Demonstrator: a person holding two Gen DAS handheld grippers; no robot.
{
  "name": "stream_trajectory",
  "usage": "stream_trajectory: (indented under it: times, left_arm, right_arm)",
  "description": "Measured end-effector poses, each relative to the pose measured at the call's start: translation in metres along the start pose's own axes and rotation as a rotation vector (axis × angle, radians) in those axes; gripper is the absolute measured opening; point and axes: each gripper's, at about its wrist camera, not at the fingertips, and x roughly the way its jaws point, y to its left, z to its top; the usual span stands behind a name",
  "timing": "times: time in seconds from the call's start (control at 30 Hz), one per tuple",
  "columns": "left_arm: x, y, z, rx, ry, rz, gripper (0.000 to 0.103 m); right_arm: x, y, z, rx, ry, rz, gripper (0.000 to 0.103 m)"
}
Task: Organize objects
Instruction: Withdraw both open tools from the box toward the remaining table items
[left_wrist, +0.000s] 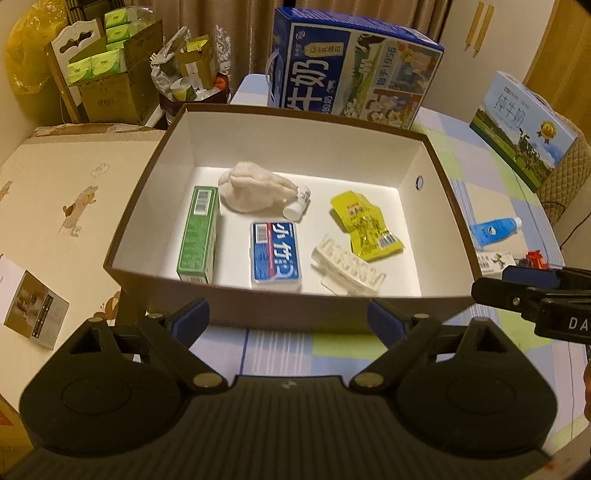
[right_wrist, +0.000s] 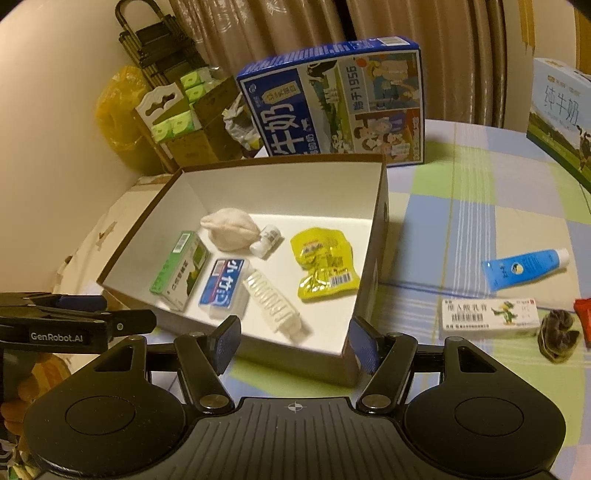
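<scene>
Left gripper (left_wrist: 286, 319): I see it spread wide, holding nothing, at the box's near wall.
Box (right_wrist: 373, 266): open on the checked tabletop (right_wrist: 461, 206); along its floor from left I see green carton (right_wrist: 181, 271), blue pack (right_wrist: 224, 284), clear clip (right_wrist: 273, 306), yellow pouch (right_wrist: 323, 264).
Right gripper (right_wrist: 293, 341): wide apart, empty, at the box's near right corner.
Right edge of tabletop: blue tube (right_wrist: 524, 267), white ointment carton (right_wrist: 489, 317).

Six small items in open brown box (left_wrist: 439, 177); blue tube (right_wrist: 524, 267) outside
</scene>
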Motion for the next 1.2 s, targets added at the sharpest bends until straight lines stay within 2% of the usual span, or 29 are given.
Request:
stream_trajectory:
  times: [0.6, 1.2]
  left_arm:
    - [-0.004, -0.029, -0.036, -0.011, 0.049, 0.003, 0.091]
    - [-0.002, -0.072, -0.051, 0.006, 0.081, 0.021, 0.091]
  right_arm:
    - [-0.022, -0.016, -0.030, 0.001, 0.047, 0.000, 0.062]
    - [-0.037, -0.047, -0.047, -0.011, 0.110, 0.013, 0.062]
